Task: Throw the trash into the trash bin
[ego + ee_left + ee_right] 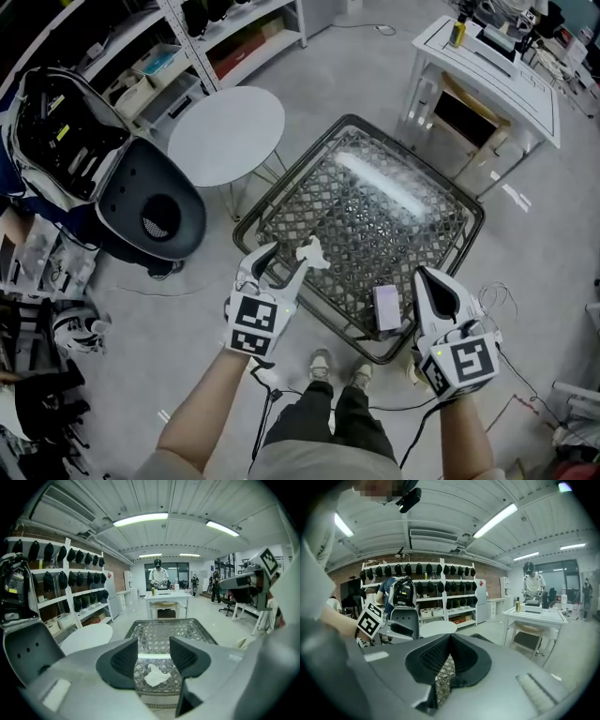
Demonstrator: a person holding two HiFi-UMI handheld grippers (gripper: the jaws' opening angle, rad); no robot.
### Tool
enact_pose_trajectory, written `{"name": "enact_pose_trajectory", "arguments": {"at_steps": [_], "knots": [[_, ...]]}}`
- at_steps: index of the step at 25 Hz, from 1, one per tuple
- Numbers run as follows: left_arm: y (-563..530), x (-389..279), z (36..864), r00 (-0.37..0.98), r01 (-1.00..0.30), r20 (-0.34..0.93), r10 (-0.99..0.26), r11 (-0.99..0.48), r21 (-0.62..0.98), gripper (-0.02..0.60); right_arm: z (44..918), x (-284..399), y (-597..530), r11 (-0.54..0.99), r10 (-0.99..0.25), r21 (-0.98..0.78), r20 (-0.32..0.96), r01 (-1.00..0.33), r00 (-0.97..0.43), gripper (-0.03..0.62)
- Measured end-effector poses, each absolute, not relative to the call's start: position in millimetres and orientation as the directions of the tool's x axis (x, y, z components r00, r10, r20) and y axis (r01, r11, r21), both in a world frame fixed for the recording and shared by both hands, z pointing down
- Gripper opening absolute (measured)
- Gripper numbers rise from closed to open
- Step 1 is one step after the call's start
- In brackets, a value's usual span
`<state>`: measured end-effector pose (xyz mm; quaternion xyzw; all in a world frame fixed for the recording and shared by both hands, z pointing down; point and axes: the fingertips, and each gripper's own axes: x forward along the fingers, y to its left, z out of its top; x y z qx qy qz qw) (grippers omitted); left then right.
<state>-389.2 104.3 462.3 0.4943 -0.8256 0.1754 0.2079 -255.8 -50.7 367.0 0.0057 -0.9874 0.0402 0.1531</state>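
Crumpled white paper scrap (312, 251) lies on the dark lattice surface (375, 216) at centre frame, just ahead of the left tongs (281, 264), spread apart, empty. Right tongs (429, 284) pressed together, empty. Nothing picked up yet; no bin visible

The desk (394, 216) top is glossy over a lattice, in a dark metal frame. The trash (312, 253) looks like crumpled white paper. The left tongs (153, 657) are matt grey plastic, with black ribbed pads (123, 662).
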Motion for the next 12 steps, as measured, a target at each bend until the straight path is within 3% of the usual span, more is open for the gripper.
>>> {"name": "enact_pose_trajectory", "arguments": {"at_steps": [12], "knots": [[100,-403,626,-0.310,-0.881,0.723,-0.618,0.472,0.026,0.219,474,-272,-53,0.991,0.028,-0.133,0.438,-0.034,-0.898,0.003]]}}
